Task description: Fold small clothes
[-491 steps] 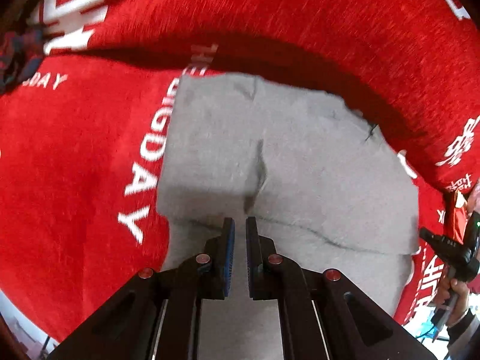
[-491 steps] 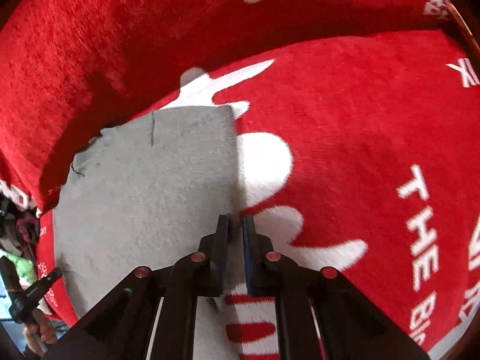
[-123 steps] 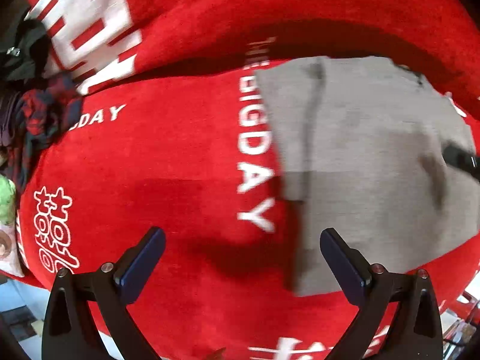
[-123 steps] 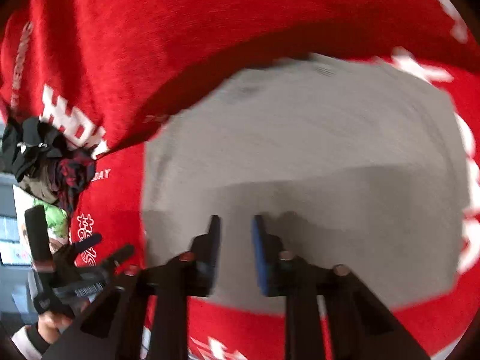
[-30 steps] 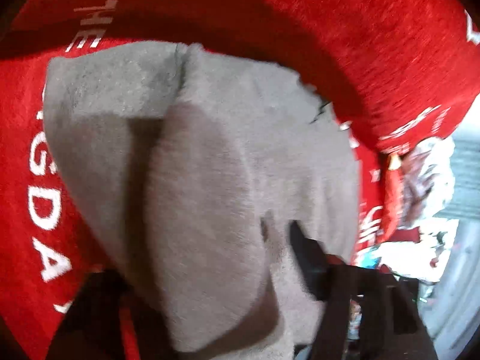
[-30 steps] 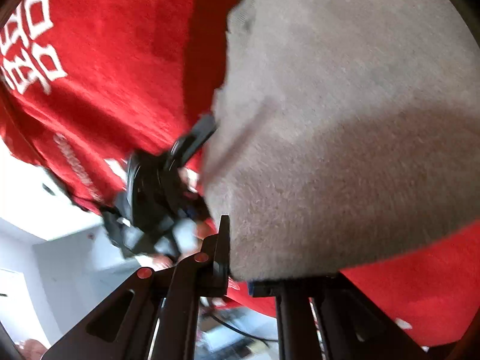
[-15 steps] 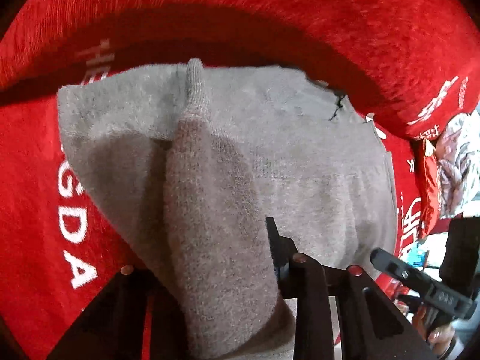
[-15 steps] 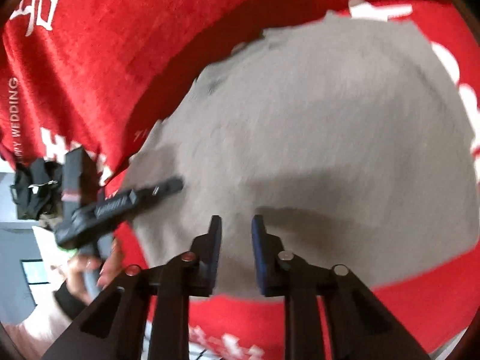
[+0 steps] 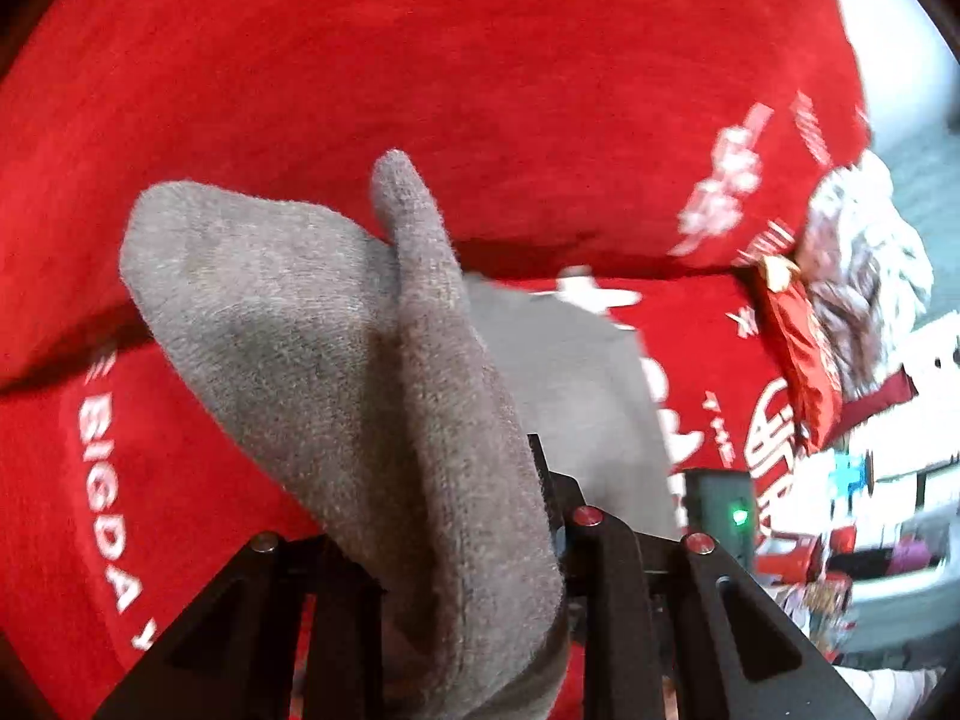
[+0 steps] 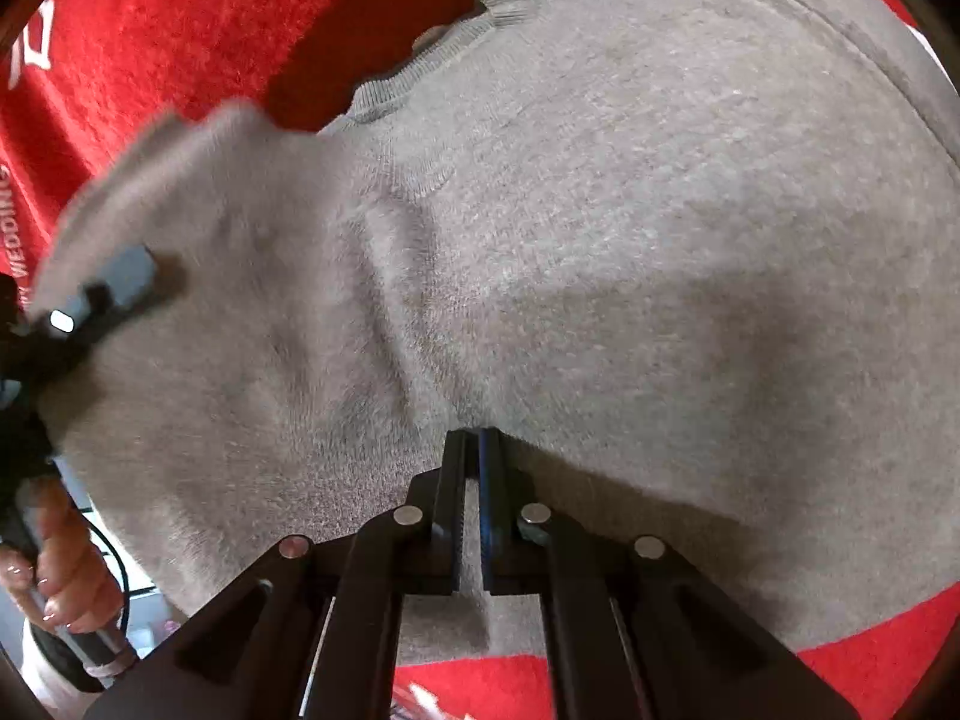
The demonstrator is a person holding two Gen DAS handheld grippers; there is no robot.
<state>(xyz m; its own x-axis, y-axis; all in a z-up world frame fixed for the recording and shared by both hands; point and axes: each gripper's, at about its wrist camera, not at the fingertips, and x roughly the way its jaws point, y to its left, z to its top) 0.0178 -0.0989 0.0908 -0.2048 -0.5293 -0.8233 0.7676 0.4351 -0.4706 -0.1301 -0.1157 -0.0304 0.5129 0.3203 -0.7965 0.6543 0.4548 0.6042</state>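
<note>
A grey knit sweater (image 10: pixel 600 240) lies on the red blanket (image 10: pixel 150 30). My left gripper (image 9: pixel 474 540) is shut on a fold of the grey sweater (image 9: pixel 360 360) and holds it lifted, so the cloth drapes over and hides its fingers. My right gripper (image 10: pixel 472 450) is shut, its tips pinching the sweater's near edge low on the blanket. In the right wrist view the left gripper (image 10: pixel 90 300) shows at the far left, under a raised flap of sweater, with the person's hand (image 10: pixel 60 570) on its handle.
The red blanket (image 9: pixel 420 90) with white lettering covers the seat and the backrest behind. At the right edge of the left wrist view lie a patterned cloth (image 9: pixel 864 276), a red packet (image 9: pixel 798 348) and room clutter beyond.
My left gripper has lifted its fold of sweater higher and swung right. My right gripper has come down close to the sweater and shut on its near edge.
</note>
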